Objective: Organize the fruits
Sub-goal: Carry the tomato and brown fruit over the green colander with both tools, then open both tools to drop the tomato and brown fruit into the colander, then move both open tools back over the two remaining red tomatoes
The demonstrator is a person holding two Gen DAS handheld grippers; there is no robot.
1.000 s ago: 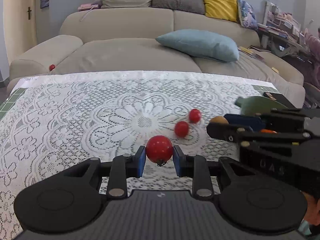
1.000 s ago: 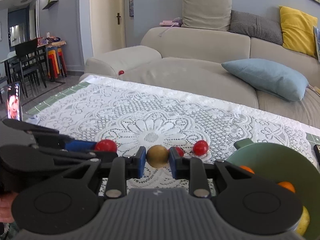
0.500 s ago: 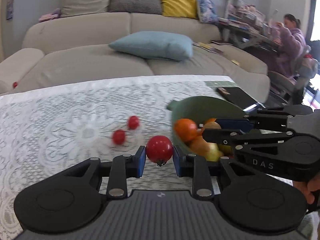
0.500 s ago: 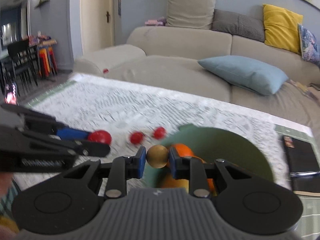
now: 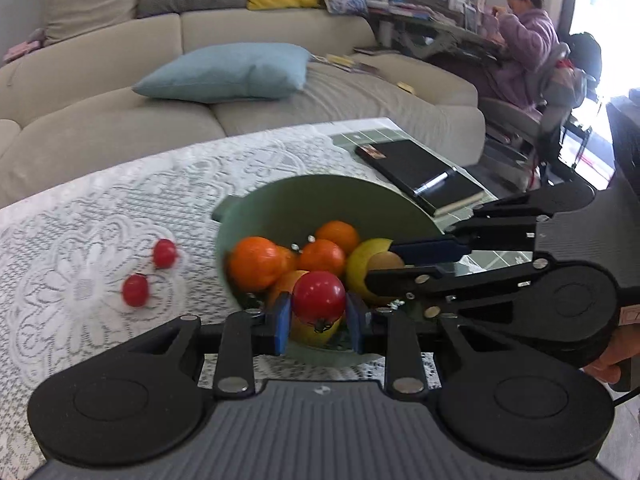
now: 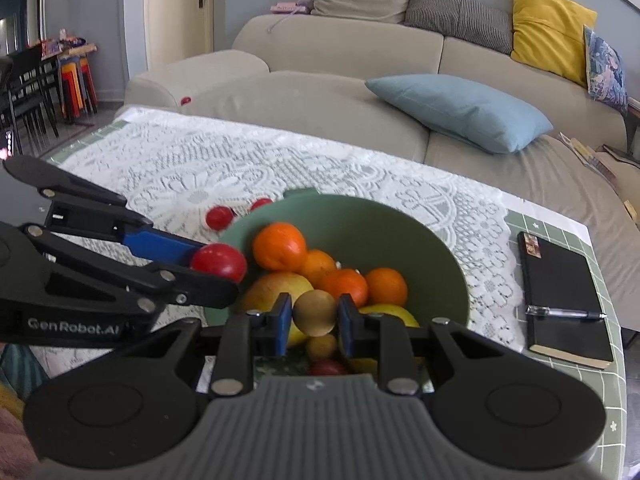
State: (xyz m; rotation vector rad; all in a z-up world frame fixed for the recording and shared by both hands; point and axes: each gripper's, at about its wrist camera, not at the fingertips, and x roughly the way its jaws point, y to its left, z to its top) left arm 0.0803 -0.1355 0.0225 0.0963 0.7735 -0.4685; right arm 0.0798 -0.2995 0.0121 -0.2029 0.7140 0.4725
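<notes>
- Over the round green bowl [image 6: 432, 248] of oranges on the white lace tablecloth [image 5: 80, 216], the left gripper [image 5: 319, 316] clasps a glossy red tomato [image 5: 319, 296] and the right gripper [image 6: 314, 314] pinches a small tan-brown round fruit [image 6: 315, 312].
- Lower each piece close to the pile before letting go, so neither bounces out.
- Release one at a time, keeping the tools apart.
- Two small red tomatoes [image 5: 146, 274] wait on the cloth beside the bowl.
</notes>
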